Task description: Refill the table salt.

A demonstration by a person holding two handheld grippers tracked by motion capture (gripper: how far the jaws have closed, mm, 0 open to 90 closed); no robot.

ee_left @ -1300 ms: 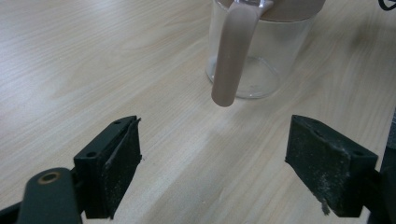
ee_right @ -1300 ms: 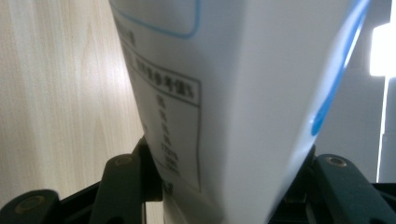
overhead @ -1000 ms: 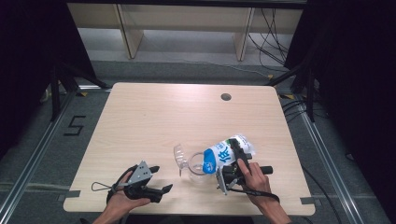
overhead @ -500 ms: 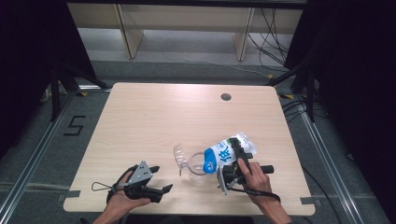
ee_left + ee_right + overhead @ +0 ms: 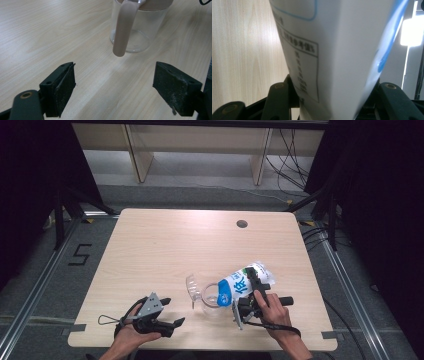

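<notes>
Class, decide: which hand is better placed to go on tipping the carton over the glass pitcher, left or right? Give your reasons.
Right. The right tongs are shut on the blue-and-white carton, already tilted toward the clear glass pitcher. The left tongs are open, holding nothing, short of the pitcher.

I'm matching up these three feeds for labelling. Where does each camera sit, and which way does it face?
High view: above the person's table edge, looking forward and down; both hands, left gripper, right gripper.
Left gripper view: on the left gripper, looking between its open jaws at the glass pitcher.
Right gripper view: on the right gripper, jaws clamping the carton.
Shared: the high and left gripper views both show the pitcher.
</notes>
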